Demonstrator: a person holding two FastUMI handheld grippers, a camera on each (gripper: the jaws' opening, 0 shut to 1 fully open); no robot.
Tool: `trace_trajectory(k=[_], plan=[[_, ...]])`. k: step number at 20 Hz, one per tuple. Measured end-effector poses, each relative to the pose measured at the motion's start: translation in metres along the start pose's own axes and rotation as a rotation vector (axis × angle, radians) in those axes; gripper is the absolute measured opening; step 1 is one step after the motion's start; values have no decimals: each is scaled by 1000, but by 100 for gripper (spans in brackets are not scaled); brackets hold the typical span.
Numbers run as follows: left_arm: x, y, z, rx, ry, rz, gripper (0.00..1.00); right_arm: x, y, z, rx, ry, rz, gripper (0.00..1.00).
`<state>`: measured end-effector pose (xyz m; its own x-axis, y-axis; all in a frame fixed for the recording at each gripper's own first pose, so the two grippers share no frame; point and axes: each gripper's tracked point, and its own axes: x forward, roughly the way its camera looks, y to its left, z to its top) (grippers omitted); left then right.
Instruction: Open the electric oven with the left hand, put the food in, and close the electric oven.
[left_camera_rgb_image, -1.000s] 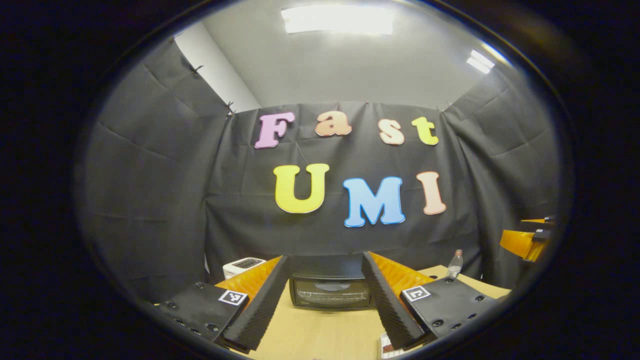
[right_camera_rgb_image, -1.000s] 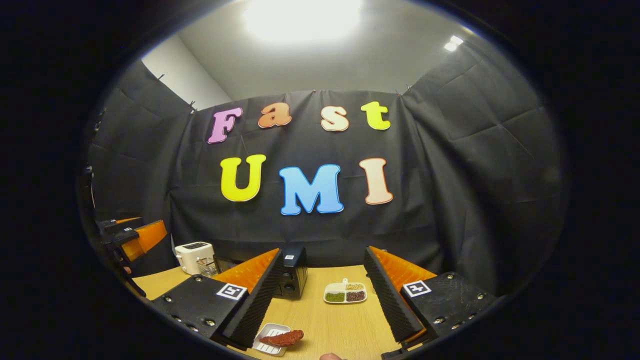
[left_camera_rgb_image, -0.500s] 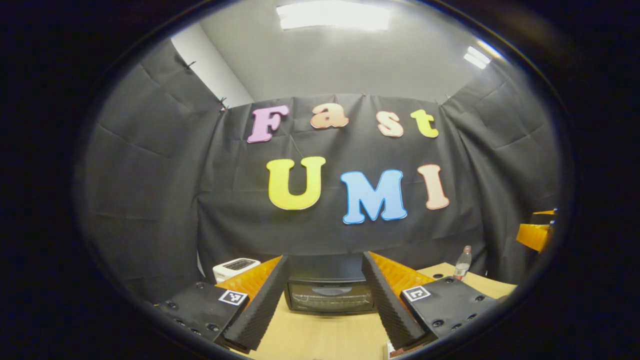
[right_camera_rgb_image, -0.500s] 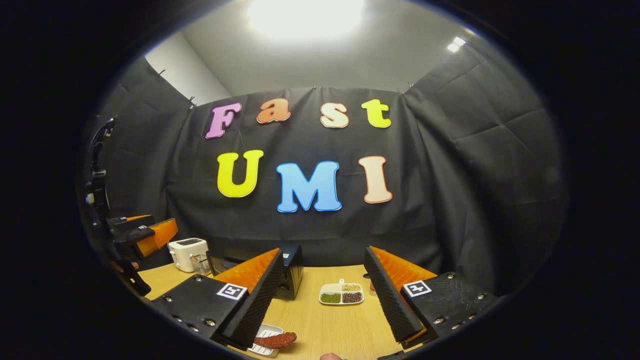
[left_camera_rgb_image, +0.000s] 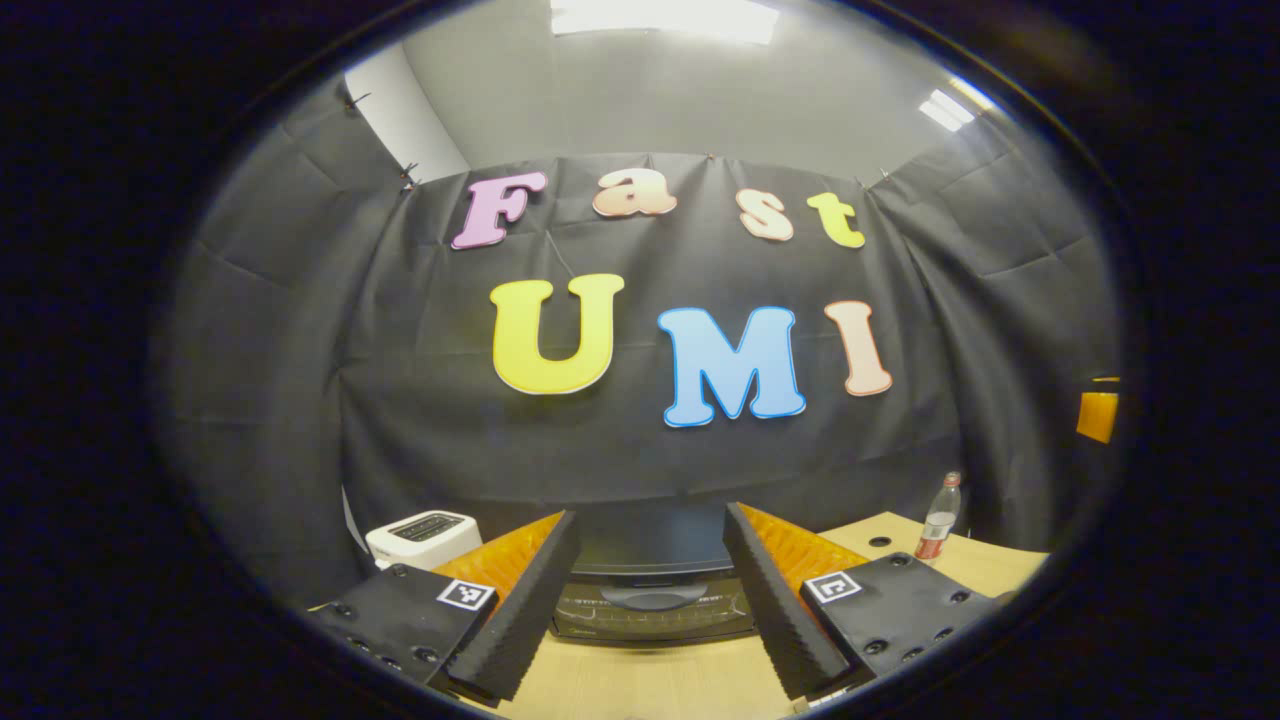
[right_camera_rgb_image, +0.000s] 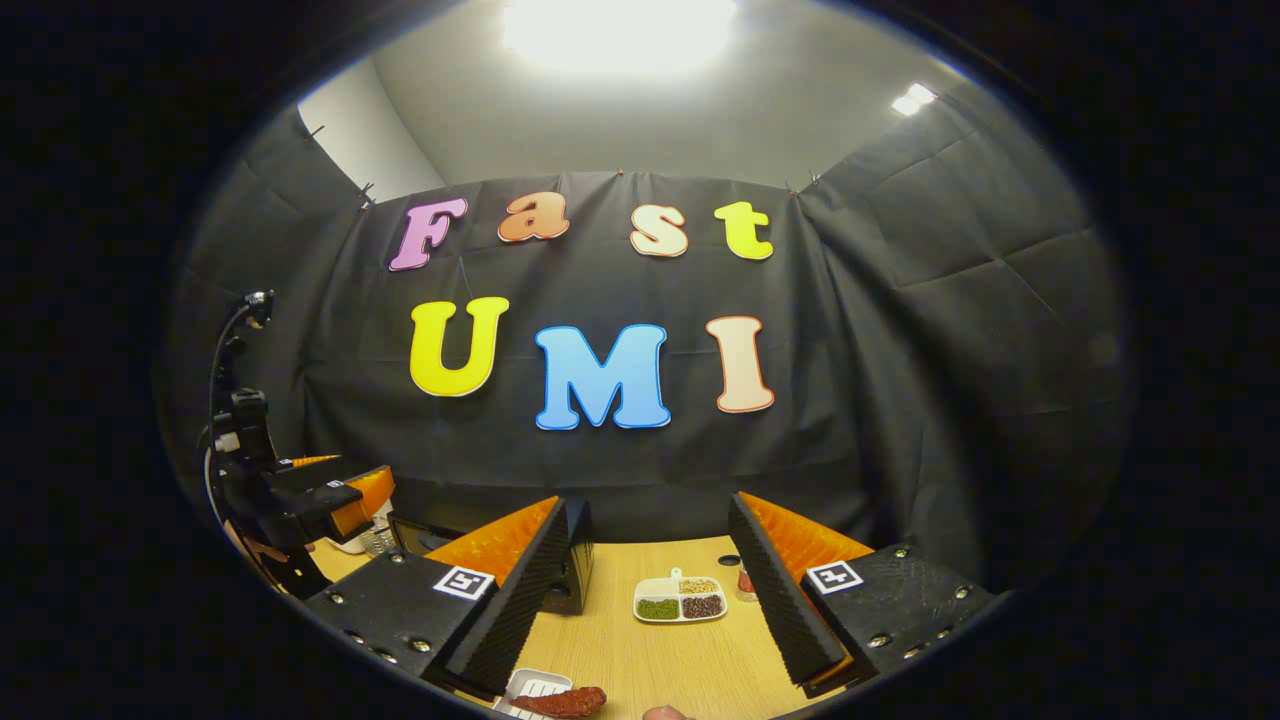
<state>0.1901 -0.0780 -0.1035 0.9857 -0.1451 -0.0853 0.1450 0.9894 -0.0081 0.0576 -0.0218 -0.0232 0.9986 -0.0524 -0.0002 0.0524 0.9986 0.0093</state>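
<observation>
Tool state, left: fingers spread wide, nothing between them, touching nothing. Framed in the gap sits the electric oven at 6 o'clock in the left gripper view, door shut, its curved handle near the top edge of the glass. Both oven sides are hidden behind the fingers, so its full width cannot be judged.

Tool state, right: likewise wide apart and empty, clear of everything on the counter. The food — a reddish-brown piece on a small white tray — lies at 6 o'clock in the right gripper view, just beside the left-hand finger and cut off by the picture's lower edge.

Other items: a white toaster at 8 o'clock in the left gripper view; a bottle at 4 o'clock near the counter's far edge; a divided dish of grains between the right tool's fingers, well ahead of them. In the right gripper view the left tool shows at 8 o'clock, in front of the oven's dark body; the hand holding it is mostly hidden.
</observation>
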Motion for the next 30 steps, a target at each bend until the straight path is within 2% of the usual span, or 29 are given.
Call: trace_trajectory(k=[1,2,4,7,11,12,13,14,16,18,23,30], plan=[[9,0,-9,2,14,-7,100,2,4,0,-4,1,0,98],[20,1,-19,1,27,-11,97,5,6,0,-7,1,-5,98],[40,1,-34,-5,49,-25,100,9,10,1,-11,-5,-21,98],[69,-1,-58,5,80,-43,97,15,11,-6,-16,4,-56,98],[105,-9,-98,23,130,-79,97,21,10,-17,-16,37,-104,98],[113,-11,-108,30,146,-85,100,21,9,-18,-18,42,-115,98],[119,-12,-115,32,157,-88,97,22,8,-19,-22,46,-124,98],[125,-13,-120,30,165,-92,100,22,8,-20,-28,50,-131,98],[135,-15,-133,28,179,-98,97,23,6,-21,-42,55,-145,98],[138,-15,-141,24,195,-97,100,21,5,-23,-52,64,-152,98],[138,-12,-167,-18,252,-76,100,20,2,-24,-61,79,-160,98],[129,-12,-165,-47,235,-82,97,15,-2,-25,-54,81,-151,98]])
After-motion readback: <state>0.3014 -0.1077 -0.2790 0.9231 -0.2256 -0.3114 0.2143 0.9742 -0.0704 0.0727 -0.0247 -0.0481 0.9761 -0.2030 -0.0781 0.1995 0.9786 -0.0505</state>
